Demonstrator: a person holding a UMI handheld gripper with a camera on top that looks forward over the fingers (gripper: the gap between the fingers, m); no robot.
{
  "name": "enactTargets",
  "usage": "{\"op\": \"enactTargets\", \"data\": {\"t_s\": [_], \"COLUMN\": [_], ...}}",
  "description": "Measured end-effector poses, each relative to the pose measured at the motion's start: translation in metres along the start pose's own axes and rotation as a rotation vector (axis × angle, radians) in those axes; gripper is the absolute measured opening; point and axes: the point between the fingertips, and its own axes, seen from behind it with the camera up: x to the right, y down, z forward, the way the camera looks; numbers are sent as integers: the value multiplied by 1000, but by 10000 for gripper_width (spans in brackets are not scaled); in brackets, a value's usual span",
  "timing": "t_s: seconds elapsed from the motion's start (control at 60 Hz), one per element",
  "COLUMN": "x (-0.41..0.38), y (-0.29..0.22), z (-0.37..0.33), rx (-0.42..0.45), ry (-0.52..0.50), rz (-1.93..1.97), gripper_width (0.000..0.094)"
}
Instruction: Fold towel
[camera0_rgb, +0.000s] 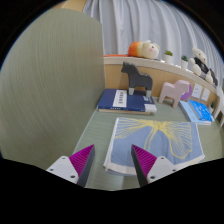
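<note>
A pale grey-green towel (50, 90) hangs or is held up, filling the space beyond my left finger and hiding what lies behind it. My gripper (113, 160) is open, with nothing between its magenta pads (83, 159). Just ahead of my right finger lies a folded light blue cloth (160, 138) with a yellow pattern, flat on the greenish table (100, 130).
A blue book (125, 98) lies further back on the table. A black toy horse (137, 78) stands behind it, near a pink toy chair (174, 92). A shelf (160, 62) with stuffed toys (143, 48) runs along the curtained back wall.
</note>
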Motion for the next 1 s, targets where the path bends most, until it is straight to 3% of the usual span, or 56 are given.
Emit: {"op": "enactTargets", "data": {"t_s": [0.2,0.333,0.45,0.5,0.733,1.0], "x": [2,22,26,37,39,170], "y": [-4,-3,-1,-2,-6,-101], "z": [53,54,53,54,48,-47], "rx": [-80,-86,-102,-100,-123,28], "ry": [58,134,152,180,97,228], "rz": [-14,-10,7,-17,31,-15], "gripper_width": [695,371,218,59,40,39]}}
